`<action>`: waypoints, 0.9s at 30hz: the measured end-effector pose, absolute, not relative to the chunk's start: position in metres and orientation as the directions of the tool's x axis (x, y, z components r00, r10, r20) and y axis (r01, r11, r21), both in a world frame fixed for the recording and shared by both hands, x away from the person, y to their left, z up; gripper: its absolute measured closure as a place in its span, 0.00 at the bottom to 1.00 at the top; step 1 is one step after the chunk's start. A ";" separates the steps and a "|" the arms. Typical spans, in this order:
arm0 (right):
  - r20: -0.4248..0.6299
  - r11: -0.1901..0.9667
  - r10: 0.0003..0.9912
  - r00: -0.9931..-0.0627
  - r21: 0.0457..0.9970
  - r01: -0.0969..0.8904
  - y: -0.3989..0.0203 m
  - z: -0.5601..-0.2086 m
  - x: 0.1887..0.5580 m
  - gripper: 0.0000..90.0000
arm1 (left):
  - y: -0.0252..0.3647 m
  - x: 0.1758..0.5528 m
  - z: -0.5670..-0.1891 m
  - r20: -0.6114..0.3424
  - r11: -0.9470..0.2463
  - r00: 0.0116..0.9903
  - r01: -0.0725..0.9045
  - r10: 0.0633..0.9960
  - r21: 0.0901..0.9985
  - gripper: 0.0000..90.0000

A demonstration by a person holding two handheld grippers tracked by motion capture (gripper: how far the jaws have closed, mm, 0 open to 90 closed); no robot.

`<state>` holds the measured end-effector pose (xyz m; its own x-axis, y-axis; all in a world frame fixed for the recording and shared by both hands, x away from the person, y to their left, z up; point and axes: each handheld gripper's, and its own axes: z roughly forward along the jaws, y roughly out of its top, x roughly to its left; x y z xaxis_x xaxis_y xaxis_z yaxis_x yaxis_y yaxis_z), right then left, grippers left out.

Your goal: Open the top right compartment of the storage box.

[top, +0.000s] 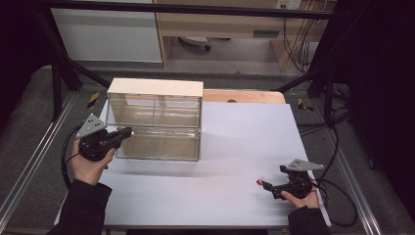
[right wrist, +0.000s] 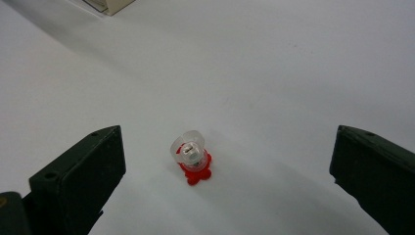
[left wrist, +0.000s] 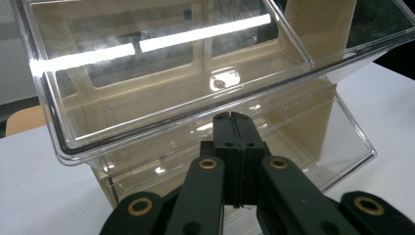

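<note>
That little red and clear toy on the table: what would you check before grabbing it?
1. Right hand-held gripper jaws apart: ok.
2. Red and clear toy lies between the jaws, untouched: ok.
3. White table around the toy bare: ok.
4. Left hand-held gripper shut, its tips at the clear drawer rim: ok.
5. Drawer rim really clamped: cannot tell.
6. Drawer tilted open enough to take the toy: cannot tell.

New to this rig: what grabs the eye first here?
The clear two-tier bin with a pale top, at the table's rear left, dominates. The left gripper is shut at the front edge of its tilted-out upper drawer. Near the front right, a small red and clear piece lies between the open jaws of the right gripper.
</note>
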<state>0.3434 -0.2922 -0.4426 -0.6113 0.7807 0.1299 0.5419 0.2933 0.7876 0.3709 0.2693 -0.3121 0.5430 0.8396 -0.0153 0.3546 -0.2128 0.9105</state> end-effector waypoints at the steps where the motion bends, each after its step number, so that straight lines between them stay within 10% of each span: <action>1: 0.130 0.293 0.781 -0.611 0.788 0.542 -0.292 -0.443 0.343 0.01 | 0.270 0.371 -0.312 -0.018 -0.211 0.544 0.355 0.839 0.911 1.00; 27: 0.129 0.296 0.782 -0.610 0.785 0.544 -0.291 -0.443 0.344 0.01 | 0.274 0.364 -0.311 -0.025 -0.170 0.541 0.308 0.841 0.936 1.00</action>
